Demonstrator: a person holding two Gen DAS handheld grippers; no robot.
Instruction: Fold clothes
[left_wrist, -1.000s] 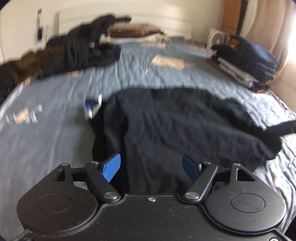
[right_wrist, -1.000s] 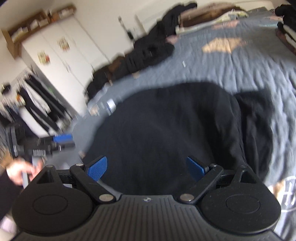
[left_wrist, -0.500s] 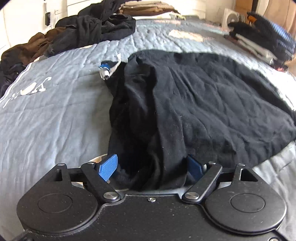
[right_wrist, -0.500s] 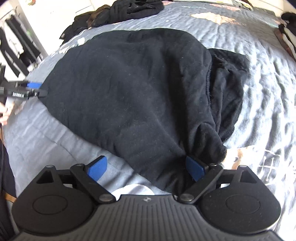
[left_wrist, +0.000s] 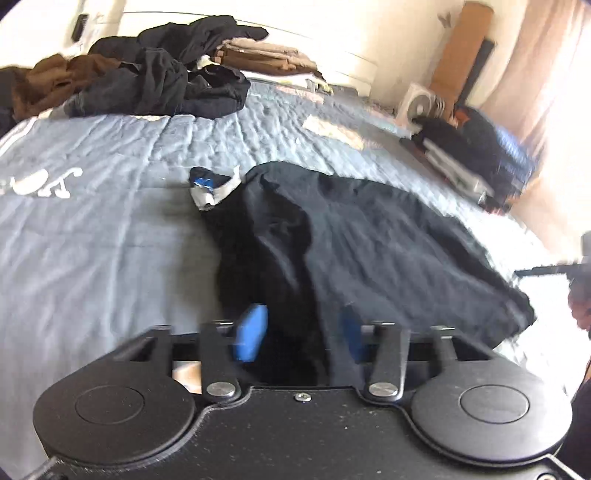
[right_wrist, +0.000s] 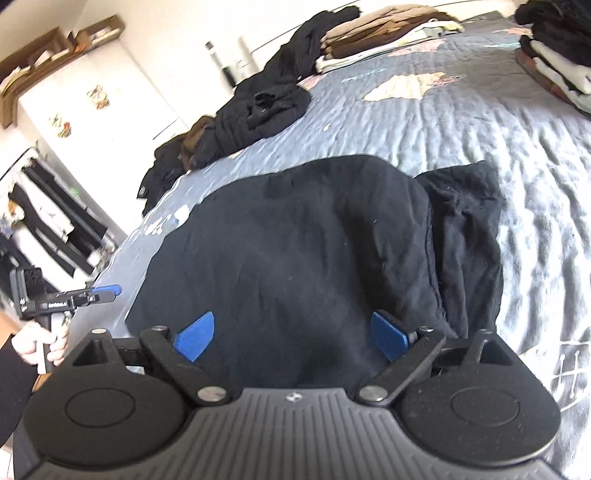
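A black garment (left_wrist: 369, 251) lies spread on the grey-blue quilt (left_wrist: 92, 258), one sleeve folded along its right side (right_wrist: 465, 236). My left gripper (left_wrist: 301, 332) is at its near left edge. The jaws are closing, and a bunched fold of the black cloth fills the gap between the blue pads (left_wrist: 251, 332). My right gripper (right_wrist: 291, 334) hangs wide open over the garment's near hem, cloth beneath it and its pads clear. In the right wrist view a hand (right_wrist: 33, 343) holds the left gripper (right_wrist: 107, 290) at the garment's left side.
Unfolded dark and brown clothes (left_wrist: 147, 85) are heaped at the bed's far left. Folded stacks sit at the head (right_wrist: 376, 40) and along the right edge (left_wrist: 476, 158). A small blue-and-white item (left_wrist: 210, 186) lies beside the garment's far corner. A wardrobe (right_wrist: 92, 107) stands left of the bed.
My left gripper's pads have drawn much closer together around the cloth fold, and that hand has pulled back. The right gripper has stayed open over the hem, its view tilted up.
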